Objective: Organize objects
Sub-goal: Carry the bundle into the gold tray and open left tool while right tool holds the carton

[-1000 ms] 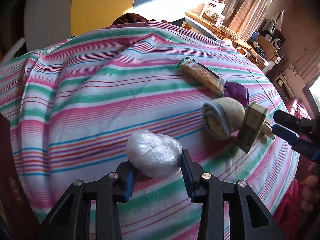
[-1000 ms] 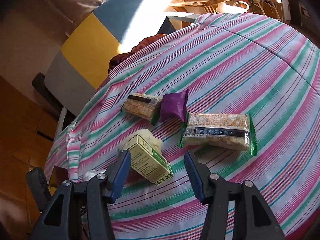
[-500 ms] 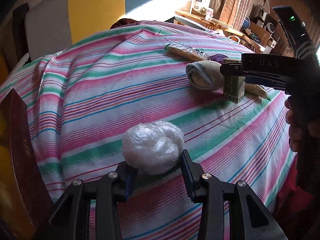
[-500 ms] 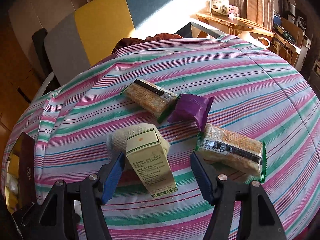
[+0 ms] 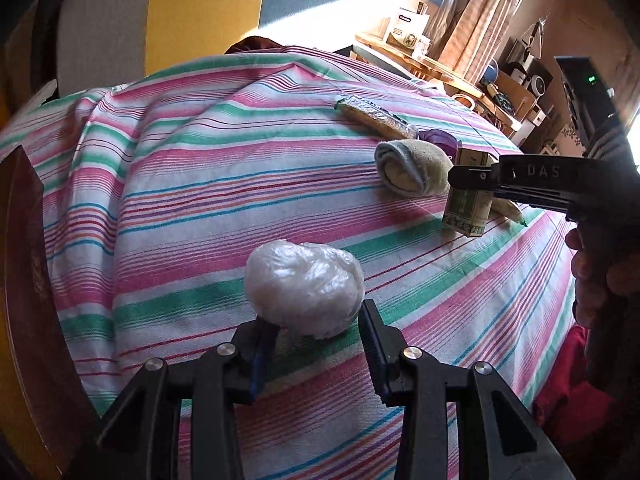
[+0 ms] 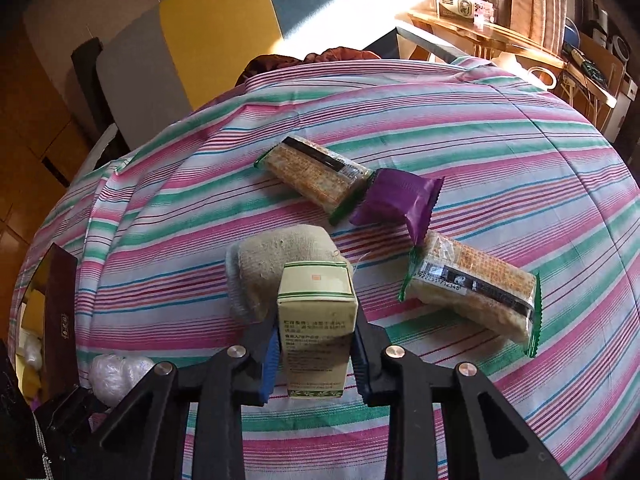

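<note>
The box [image 6: 316,320] stands upright on the striped cloth [image 6: 500,152], just in front of the rolled sock [image 6: 276,268], and our right gripper [image 6: 314,350] has its jaws closed against the two sides of it. Our left gripper [image 5: 316,344] holds the plastic bundle [image 5: 304,288] between its pads, low near the front edge of the cloth; the pads seem to press it, but the bundle is soft and we judge this grip less sure. What can go wrong: the box is held low on its body, so it may tip or turn in the jaws when we lift, and it can drag the sock that it seems to touch. The bundle can slip out, because the film is smooth and gives way. We count one box, one sock, one bundle, two cracker packs [image 6: 314,178] [image 6: 476,288], and one purple packet [image 6: 396,204] between them, touching both. At the left edge there is also one dark case [image 6: 60,312].
</note>
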Available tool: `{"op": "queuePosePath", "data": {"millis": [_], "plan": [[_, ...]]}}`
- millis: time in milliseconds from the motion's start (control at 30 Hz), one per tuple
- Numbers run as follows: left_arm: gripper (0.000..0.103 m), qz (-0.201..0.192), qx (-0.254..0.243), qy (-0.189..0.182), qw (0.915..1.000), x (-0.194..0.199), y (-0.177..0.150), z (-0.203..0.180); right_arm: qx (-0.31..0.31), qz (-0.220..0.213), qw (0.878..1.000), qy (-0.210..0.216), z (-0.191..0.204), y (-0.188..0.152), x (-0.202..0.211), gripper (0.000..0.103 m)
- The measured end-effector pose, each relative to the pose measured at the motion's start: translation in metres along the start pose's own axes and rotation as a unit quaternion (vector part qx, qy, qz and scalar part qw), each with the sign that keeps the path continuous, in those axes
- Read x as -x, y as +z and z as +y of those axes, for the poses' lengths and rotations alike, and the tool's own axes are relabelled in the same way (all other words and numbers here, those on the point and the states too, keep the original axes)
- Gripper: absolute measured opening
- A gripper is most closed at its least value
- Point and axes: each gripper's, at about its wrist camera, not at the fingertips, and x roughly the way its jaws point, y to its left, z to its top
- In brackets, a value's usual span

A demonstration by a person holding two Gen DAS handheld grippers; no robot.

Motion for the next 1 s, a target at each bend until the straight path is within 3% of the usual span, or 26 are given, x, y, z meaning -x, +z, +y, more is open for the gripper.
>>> {"op": "queuePosePath", "data": {"millis": [233,300,367,533,700,1000], "plan": [[0.043,0.001,0.024,-0.018,0.9996,0.004,0.001,0.004,-0.008,-0.007,1.000,-0.001,-0.006,0.002,0.009,0.030],[0.062,0.007,0.039,-0.039,0.9985,0.007,0.004,0.005,-0.008,-0.005,1.000,-0.005,-0.007,0.002,0.008,0.030],[0.069,0.002,0.042,-0.038,0.9984,0.011,0.004,0.003,-0.008,-0.006,1.000,-0.006,-0.007,0.003,0.009,0.029],[0.066,0.000,0.047,-0.023,0.9986,0.012,0.007,0.001,-0.002,-0.016,1.000,-0.004,-0.004,0.004,0.013,0.030],[0.043,0.013,0.046,-0.004,0.9988,-0.001,0.020,0.000,0.011,-0.031,0.999,-0.008,0.003,0.004,0.020,0.030],[0.036,0.011,0.026,-0.014,0.9995,-0.008,0.031,-0.012,0.030,-0.048,0.998,0.011,0.009,0.005,0.025,0.029]]}}
